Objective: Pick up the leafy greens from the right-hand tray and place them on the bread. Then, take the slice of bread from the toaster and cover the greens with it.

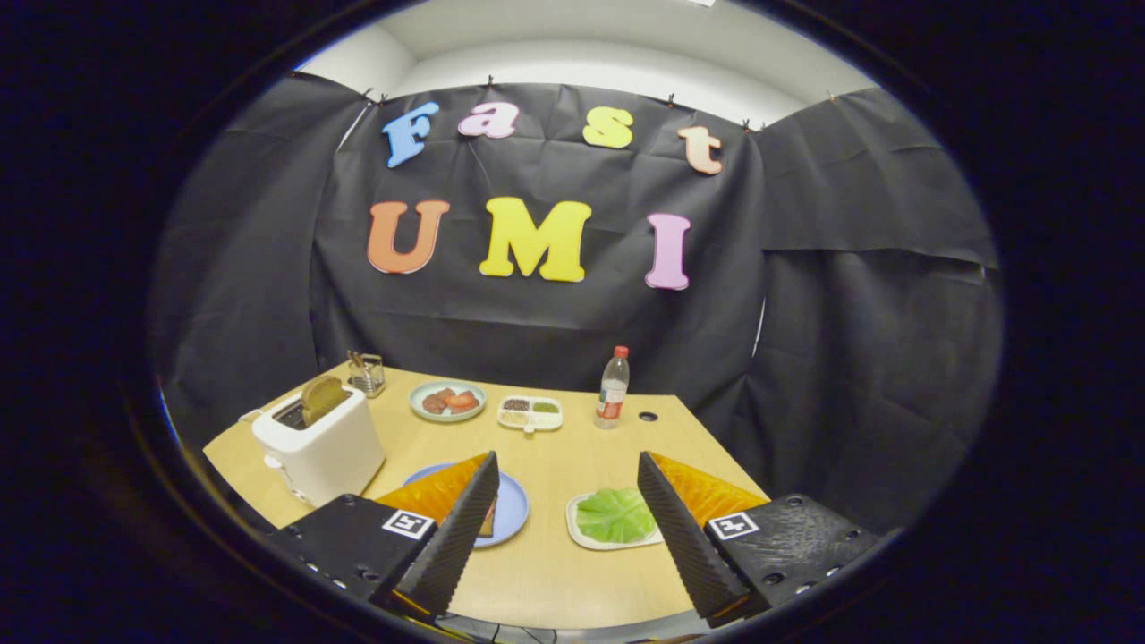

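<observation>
Just ahead of my tool [567, 483], fingers spread wide and holding nothing, the leafy greens [614, 515] lie flat on the right-hand tray [581, 535], long axis running crosswise; bread slice [322, 397] upright in the toaster [322, 452].

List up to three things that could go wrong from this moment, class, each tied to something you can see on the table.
1. The leafy greens lie flat on their tray, so the open claw may pinch the tray's rim or slide off the leaf.
2. The bread on the blue plate is largely hidden behind one finger, so placement could miss.
3. The toaster slice stands upright in the toaster; pulling it might tip the toaster.
</observation>
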A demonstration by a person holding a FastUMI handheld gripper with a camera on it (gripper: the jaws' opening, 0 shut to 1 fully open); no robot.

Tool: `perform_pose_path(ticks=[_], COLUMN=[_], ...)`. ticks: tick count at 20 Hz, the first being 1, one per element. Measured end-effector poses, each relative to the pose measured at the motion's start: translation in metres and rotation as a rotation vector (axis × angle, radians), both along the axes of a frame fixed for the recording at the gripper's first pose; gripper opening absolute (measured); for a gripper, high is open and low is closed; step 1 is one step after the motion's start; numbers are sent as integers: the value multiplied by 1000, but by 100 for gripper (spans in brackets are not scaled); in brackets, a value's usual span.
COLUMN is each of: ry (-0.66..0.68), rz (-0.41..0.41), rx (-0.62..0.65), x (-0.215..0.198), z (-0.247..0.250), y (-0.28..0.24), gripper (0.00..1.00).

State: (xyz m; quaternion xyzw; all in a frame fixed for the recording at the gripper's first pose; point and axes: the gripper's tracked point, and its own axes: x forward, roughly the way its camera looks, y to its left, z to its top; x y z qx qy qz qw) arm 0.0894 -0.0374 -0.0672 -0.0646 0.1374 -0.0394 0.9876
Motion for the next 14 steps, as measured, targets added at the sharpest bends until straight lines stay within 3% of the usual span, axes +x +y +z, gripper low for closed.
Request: perform_pose_path(ticks=[14], ry=[337], rz=[-80], rx=[181], x=[97], z=[-135], y=[-70], gripper=[91])
